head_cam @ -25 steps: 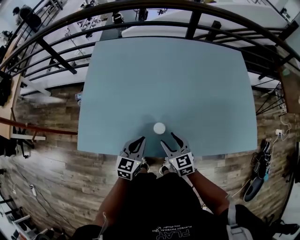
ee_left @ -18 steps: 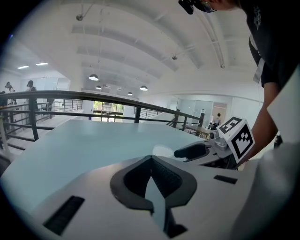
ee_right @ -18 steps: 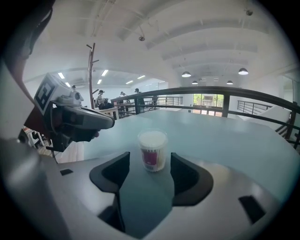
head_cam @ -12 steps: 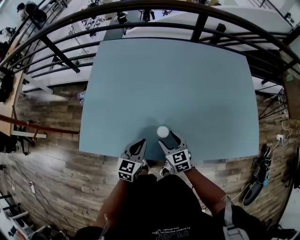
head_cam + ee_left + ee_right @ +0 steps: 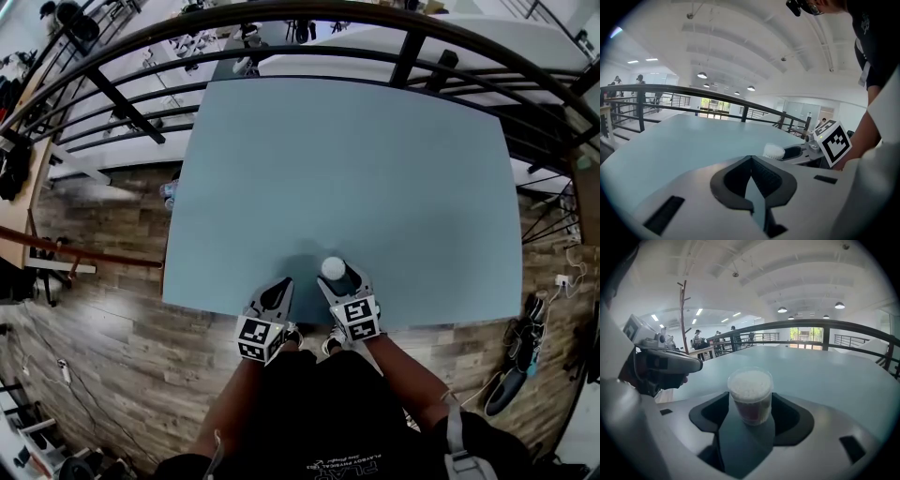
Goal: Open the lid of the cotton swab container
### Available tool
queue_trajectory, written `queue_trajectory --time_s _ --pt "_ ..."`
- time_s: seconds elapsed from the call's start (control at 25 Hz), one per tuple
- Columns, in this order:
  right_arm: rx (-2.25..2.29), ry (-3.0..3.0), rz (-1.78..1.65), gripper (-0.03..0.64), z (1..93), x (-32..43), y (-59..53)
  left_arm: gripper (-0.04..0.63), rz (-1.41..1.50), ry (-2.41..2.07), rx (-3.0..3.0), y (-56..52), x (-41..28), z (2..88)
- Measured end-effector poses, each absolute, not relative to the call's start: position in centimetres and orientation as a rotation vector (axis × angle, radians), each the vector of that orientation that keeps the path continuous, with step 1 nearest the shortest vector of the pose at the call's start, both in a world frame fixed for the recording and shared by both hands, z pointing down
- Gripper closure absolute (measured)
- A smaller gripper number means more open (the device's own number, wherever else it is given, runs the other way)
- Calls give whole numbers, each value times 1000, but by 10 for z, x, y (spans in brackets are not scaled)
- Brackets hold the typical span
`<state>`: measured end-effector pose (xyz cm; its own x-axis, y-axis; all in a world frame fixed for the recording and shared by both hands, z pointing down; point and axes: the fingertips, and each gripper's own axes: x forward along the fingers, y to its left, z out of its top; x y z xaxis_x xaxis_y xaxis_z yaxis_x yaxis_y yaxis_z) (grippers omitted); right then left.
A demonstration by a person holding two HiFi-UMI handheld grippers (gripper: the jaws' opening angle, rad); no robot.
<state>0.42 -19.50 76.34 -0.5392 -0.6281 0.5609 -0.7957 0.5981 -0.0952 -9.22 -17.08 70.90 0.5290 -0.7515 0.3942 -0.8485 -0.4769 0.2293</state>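
Right gripper view, swab tub, poss. red label, between R-gripper jaws just opened wide, L-gripper shut.

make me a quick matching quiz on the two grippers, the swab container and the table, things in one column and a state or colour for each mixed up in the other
Things:
1. left gripper
2. right gripper
3. container
4. table

States or colours:
a. pale blue-grey
b. jaws wide apart
c. upright, white on top
d. jaws shut, nothing between them

Pairs: 1-d, 2-b, 3-c, 4-a

Note: the right gripper's jaws have just been opening, and the container stands between them near the table's near edge.
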Motion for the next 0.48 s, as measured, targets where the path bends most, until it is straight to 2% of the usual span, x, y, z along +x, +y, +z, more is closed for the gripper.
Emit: queue_trajectory --time_s 0.48 --pt "1143 -2369 469 365 773 11 -192 583 357 -1303 2363 -163 -91 716"
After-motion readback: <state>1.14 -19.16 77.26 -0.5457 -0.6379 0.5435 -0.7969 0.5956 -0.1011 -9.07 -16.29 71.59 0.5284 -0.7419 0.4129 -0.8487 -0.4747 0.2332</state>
